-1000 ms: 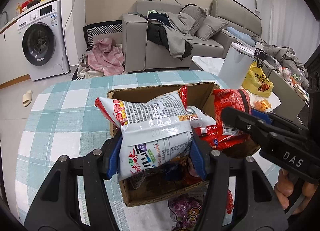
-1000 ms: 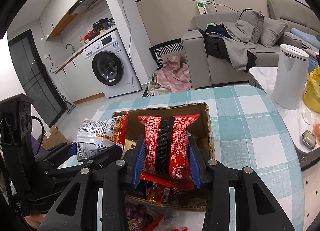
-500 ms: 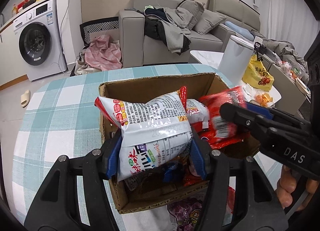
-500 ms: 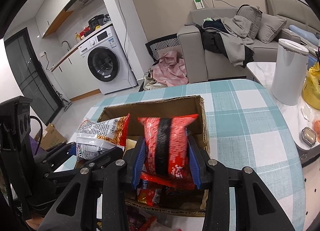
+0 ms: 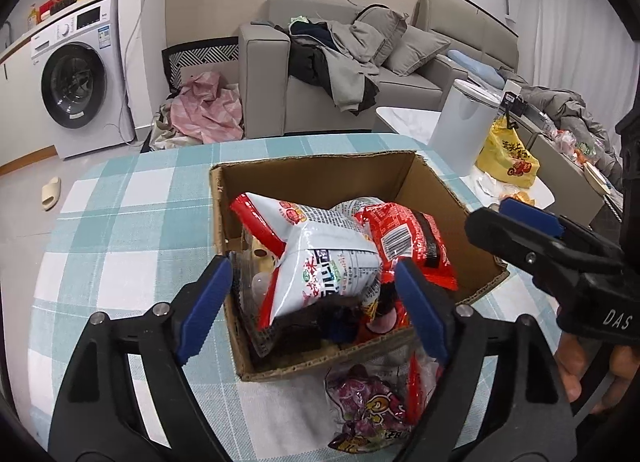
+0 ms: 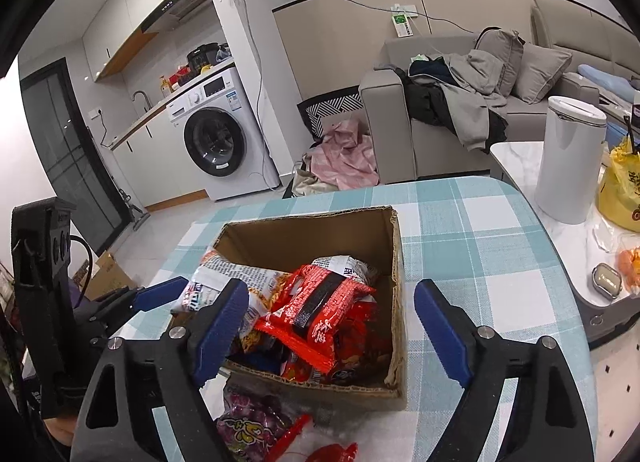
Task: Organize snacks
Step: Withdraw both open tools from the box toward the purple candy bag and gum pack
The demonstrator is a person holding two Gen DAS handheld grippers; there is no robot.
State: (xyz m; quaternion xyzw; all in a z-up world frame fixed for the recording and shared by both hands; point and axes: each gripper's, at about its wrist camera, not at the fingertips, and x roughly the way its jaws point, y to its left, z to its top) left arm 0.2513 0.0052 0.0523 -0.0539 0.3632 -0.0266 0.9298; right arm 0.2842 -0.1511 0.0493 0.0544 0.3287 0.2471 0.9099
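Two packets, one white-and-red crinkled (image 5: 320, 262) and one red with a black stripe (image 6: 320, 310), are seen lying loose in the brown cardboard box (image 5: 316, 174). One purple snack bag (image 5: 368, 410) is left outside on the table, just beside the box's near wall, below the left gripper (image 5: 308, 306), the nearer one. Both that and the right gripper (image 6: 332, 318) are held spread and empty.

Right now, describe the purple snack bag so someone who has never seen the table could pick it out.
Find the open cardboard box on the teal-checked tablecloth. The purple snack bag lies on the cloth outside the box, against its near wall. It is the only purple pack; those inside the box are red or white.
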